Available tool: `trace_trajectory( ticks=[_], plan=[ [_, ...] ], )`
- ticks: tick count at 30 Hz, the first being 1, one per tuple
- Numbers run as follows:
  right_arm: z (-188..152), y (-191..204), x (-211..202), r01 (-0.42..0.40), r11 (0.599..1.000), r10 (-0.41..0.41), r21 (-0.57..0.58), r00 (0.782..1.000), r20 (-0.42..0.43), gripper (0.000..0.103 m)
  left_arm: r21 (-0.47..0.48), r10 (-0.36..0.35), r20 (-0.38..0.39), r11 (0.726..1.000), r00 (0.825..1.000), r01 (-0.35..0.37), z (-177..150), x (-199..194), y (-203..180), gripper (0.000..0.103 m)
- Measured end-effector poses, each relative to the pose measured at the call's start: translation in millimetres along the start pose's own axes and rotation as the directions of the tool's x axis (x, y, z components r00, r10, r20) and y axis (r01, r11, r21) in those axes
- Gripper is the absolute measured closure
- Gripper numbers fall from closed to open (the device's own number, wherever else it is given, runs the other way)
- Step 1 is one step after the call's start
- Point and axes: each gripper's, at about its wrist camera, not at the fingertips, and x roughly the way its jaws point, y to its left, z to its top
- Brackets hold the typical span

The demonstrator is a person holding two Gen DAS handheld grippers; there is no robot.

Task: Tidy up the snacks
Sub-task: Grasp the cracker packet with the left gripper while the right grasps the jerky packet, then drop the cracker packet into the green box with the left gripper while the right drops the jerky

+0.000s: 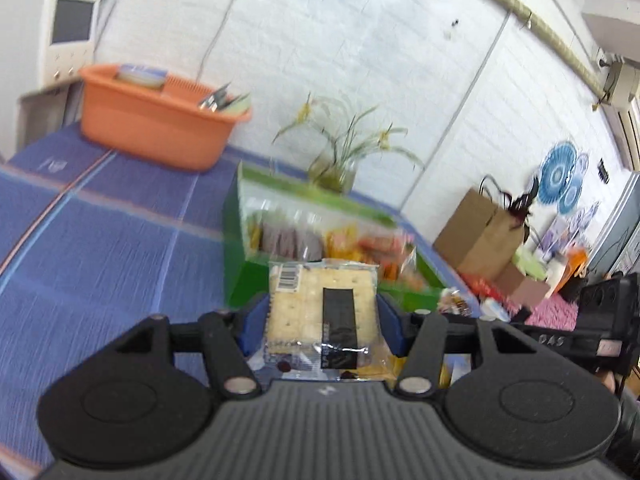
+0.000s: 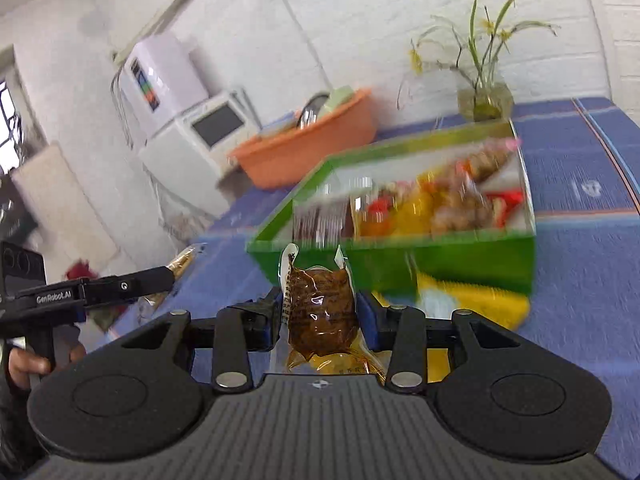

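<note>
My left gripper (image 1: 322,312) is shut on a clear packet of square crackers (image 1: 322,304) with a barcode and a black label, held flat above the blue tablecloth. Just beyond it stands the green snack box (image 1: 236,264), filled with mixed packets. My right gripper (image 2: 320,312) is shut on a brown vacuum-sealed snack pouch (image 2: 320,304), held upright in front of the same green box (image 2: 400,256). Yellow packets (image 2: 480,300) lie on the cloth beside the box. The left gripper's black body (image 2: 100,288) shows at the left of the right wrist view, with a person's hand on it.
An orange basin (image 1: 156,128) with dishes stands at the table's back. A glass vase with a plant (image 1: 332,172) stands behind the box. A white appliance (image 2: 192,136) stands past the table end. A cardboard box (image 1: 476,236) and loose snacks (image 1: 460,300) lie to the right.
</note>
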Motion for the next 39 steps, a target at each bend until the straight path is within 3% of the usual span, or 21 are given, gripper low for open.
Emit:
trace_trajectory(
  ticks=[3,7,12,16,19,23,25,29,30,31,33,39],
  plan=[
    [23.2,-9.5,17.5,0.01,0.999,-0.015,0.053,0.996,0.088,0.034,0.082,0.027,0.03,0.996,0.999,-0.029,30.5,39.0,-15.9,0.047],
    [38.0,-10.6,35.2,0.112,0.993,-0.103,-0.044,0.98,0.167,0.034,0.079,0.057,0.03,0.995,0.998,-0.06,56.4,97.1,-25.7,0.047],
    [43.9,-4.4,58.2,0.22,0.955,-0.189,-0.2,0.968,0.162,0.033,0.153,0.167,0.042,0.973,0.985,-0.172,52.7,143.5,-32.5,0.047],
    [47.6,-7.5,77.6,0.317,0.924,-0.293,-0.213,0.946,0.137,0.033,0.203,0.251,0.021,0.947,0.968,-0.25,41.1,161.7,-26.8,0.05],
    [50.2,-18.6,85.7,0.332,0.928,-0.313,-0.173,0.941,0.124,0.033,0.216,0.251,0.011,0.945,0.968,-0.248,37.7,166.2,-22.2,0.049],
    [52.3,-24.2,94.5,0.341,0.929,-0.327,-0.141,0.938,0.112,0.032,0.269,0.296,0.025,0.918,0.955,-0.292,34.1,171.6,-25.9,0.05],
    [52.1,-24.2,96.0,0.35,0.926,-0.334,-0.141,0.934,0.125,0.025,0.268,0.305,0.024,0.916,0.952,-0.3,35.1,172.6,-24.3,0.048],
    [52.0,-27.3,97.2,0.353,0.929,-0.338,-0.108,0.931,0.138,0.017,0.264,0.336,0.049,0.904,0.941,-0.336,39.4,167.8,-21.8,0.035],
    [52.0,-27.5,95.9,0.351,0.931,-0.335,-0.103,0.931,0.144,0.011,0.268,0.341,0.056,0.9,0.938,-0.343,40.8,165.3,-22.2,0.034],
    [51.8,-27.2,93.9,0.352,0.931,-0.335,-0.1,0.93,0.154,0.004,0.272,0.342,0.066,0.898,0.937,-0.346,42.2,162.6,-22.8,0.033],
    [52.2,-25.7,87.8,0.35,0.932,-0.331,-0.096,0.928,0.173,0.0,0.278,0.338,0.087,0.895,0.937,-0.349,45.4,155.7,-26.1,0.03],
    [50.6,-25.1,43.5,0.282,0.959,-0.275,0.005,0.931,0.241,0.0,0.346,0.322,0.14,0.87,0.937,-0.351,47.4,134.8,-44.9,0.024]
  ],
)
